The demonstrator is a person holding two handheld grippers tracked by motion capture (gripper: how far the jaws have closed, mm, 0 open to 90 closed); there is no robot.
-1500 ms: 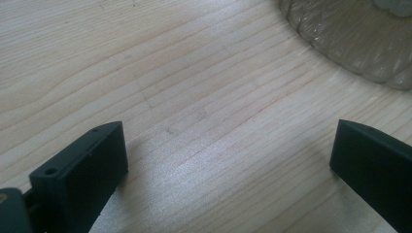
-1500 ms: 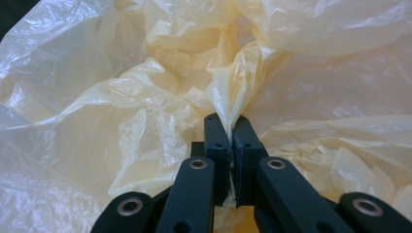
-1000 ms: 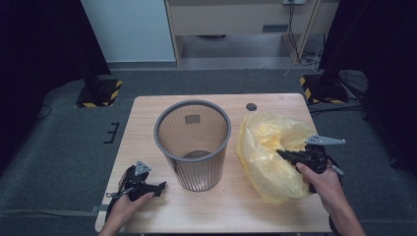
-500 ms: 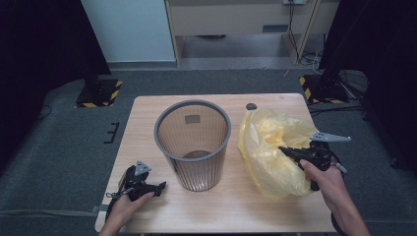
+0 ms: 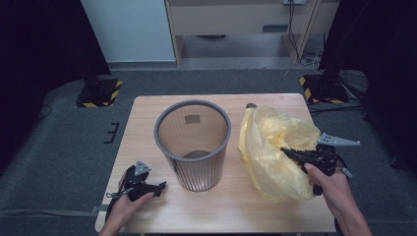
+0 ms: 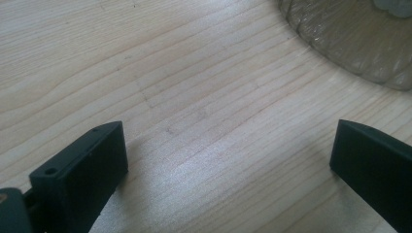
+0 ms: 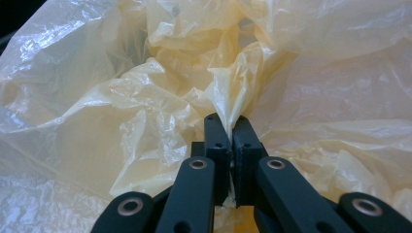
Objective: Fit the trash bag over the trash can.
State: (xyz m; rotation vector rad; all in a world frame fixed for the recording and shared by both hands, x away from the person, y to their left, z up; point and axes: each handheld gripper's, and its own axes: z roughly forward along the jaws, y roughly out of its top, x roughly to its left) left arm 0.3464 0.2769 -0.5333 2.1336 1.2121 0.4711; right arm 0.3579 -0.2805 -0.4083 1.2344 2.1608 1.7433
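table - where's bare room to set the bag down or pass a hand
Free: the strip of table left of the mesh bin, and the front edge between the left gripper and the yellow bag. Crowded: the right side, where the right gripper pinches the bag.

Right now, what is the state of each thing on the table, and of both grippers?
Mesh bin: upright, nothing visible inside.
Yellow plastic bag: crumpled, beside the bin, a fold pinched.
Right gripper: shut on the bag.
Left gripper: open, low over the table, holding nothing.
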